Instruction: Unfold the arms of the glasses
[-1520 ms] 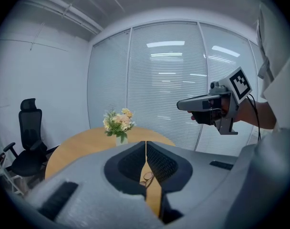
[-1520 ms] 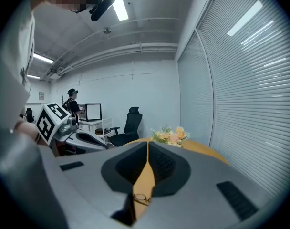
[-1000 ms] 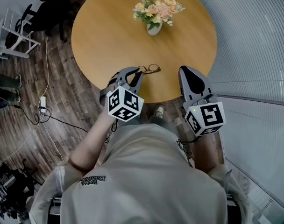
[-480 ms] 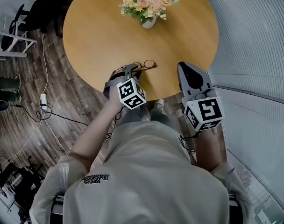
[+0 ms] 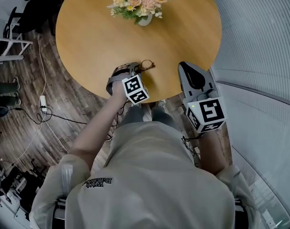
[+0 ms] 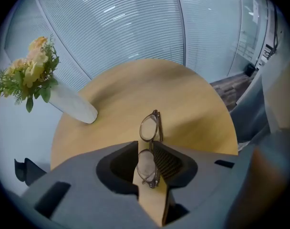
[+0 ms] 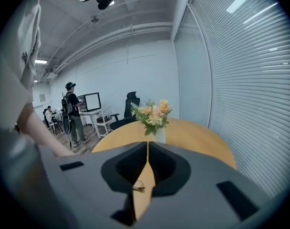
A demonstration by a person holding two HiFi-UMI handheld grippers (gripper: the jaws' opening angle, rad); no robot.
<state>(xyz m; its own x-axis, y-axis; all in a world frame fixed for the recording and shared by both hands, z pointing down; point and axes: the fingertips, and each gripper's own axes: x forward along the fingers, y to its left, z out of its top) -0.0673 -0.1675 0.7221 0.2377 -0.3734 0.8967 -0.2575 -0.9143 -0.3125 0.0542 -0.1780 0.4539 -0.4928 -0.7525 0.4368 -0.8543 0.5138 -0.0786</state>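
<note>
At the bench (image 5: 88, 32) edge, the left tool (image 6: 145, 148) clamps the glasses (image 6: 149, 127) (frame running straight ahead), while the right tool (image 5: 187, 70), clenched empty, sits to their right.

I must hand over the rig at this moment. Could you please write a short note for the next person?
Left gripper: shut on one lens of the glasses, near the front edge of the table.
Right gripper: shut, empty, to the right of the glasses.
Done: glasses are gripped.
Left: both arms appear folded; open them, probably with the right gripper.
</note>
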